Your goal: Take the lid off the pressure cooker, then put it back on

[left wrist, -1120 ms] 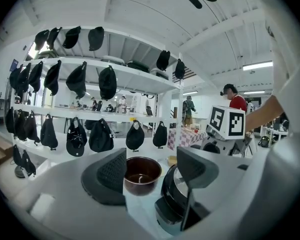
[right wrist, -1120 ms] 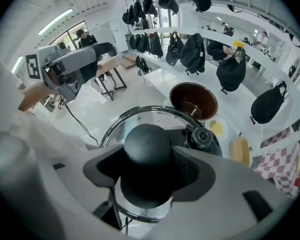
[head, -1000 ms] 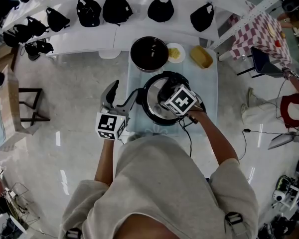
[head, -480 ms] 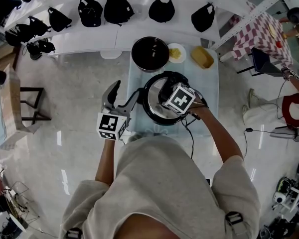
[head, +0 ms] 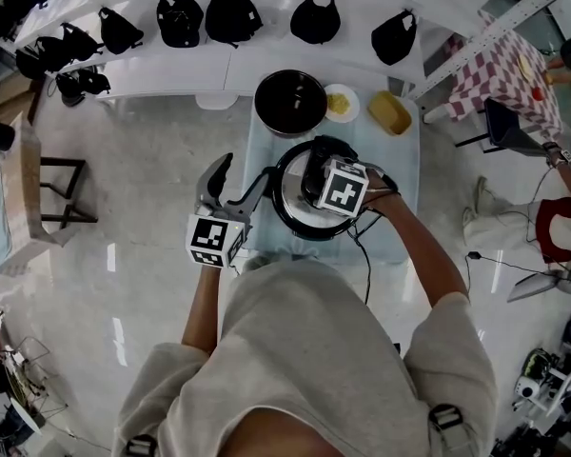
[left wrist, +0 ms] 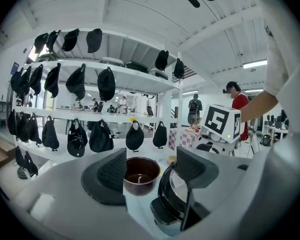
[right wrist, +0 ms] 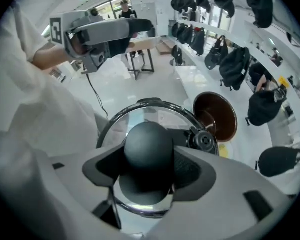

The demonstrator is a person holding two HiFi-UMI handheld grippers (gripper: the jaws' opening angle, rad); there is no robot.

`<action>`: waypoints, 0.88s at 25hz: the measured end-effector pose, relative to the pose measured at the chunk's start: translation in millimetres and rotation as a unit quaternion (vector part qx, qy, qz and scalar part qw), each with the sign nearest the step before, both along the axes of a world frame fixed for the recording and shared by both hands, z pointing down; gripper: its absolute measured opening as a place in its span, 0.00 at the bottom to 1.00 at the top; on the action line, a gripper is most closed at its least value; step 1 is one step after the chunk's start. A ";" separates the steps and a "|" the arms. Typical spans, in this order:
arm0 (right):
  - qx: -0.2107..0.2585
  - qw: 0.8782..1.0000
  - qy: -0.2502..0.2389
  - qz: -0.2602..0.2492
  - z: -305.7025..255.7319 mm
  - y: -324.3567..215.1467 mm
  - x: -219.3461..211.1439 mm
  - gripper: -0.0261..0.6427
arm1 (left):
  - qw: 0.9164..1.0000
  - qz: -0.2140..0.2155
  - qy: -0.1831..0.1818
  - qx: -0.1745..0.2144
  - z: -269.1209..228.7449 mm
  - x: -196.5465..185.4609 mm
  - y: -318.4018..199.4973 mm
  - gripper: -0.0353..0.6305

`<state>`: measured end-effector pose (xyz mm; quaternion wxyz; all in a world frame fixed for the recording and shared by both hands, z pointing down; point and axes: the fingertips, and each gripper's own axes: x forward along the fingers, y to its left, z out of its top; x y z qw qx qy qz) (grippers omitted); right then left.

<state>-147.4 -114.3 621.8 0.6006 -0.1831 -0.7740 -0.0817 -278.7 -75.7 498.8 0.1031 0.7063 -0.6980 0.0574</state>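
Observation:
The pressure cooker stands in the middle of a small pale-blue table. Its glass lid has a black rim and a round black knob. My right gripper is shut on that knob, one jaw pressed to each side; in the head view the right gripper is over the lid's centre. Whether the lid rests on the pot or is raised, I cannot tell. My left gripper hangs open and holds nothing just left of the cooker, level with the table's left edge.
Behind the cooker sit a dark brown inner pot, a small plate of yellow food and a yellow block. A white shelf with black caps curves behind the table. A stool stands far left.
The right gripper's marker cube has turned slightly over the lid while staying on the knob. The left gripper holds the same open pose beside the cooker.

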 end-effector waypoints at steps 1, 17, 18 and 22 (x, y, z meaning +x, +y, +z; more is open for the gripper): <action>0.000 1.000 0.000 -0.016 0.1 1.3 0.3 0.47 | 1.000 -0.003 -0.001 0.001 -0.6 -0.3 0.5 0.52; -0.008 0.997 -0.023 -0.074 1.2 8.2 5.5 0.48 | 1.000 0.000 -0.005 -0.001 0.6 9.4 -6.5 0.52; -0.007 0.997 -0.025 -0.072 0.7 8.1 5.4 0.48 | 1.000 0.001 -0.005 -0.001 0.0 10.2 -7.0 0.52; 0.013 0.997 -0.031 -0.074 -4.0 4.6 6.4 0.48 | 1.000 0.006 -0.004 -0.001 -0.1 11.6 -8.5 0.52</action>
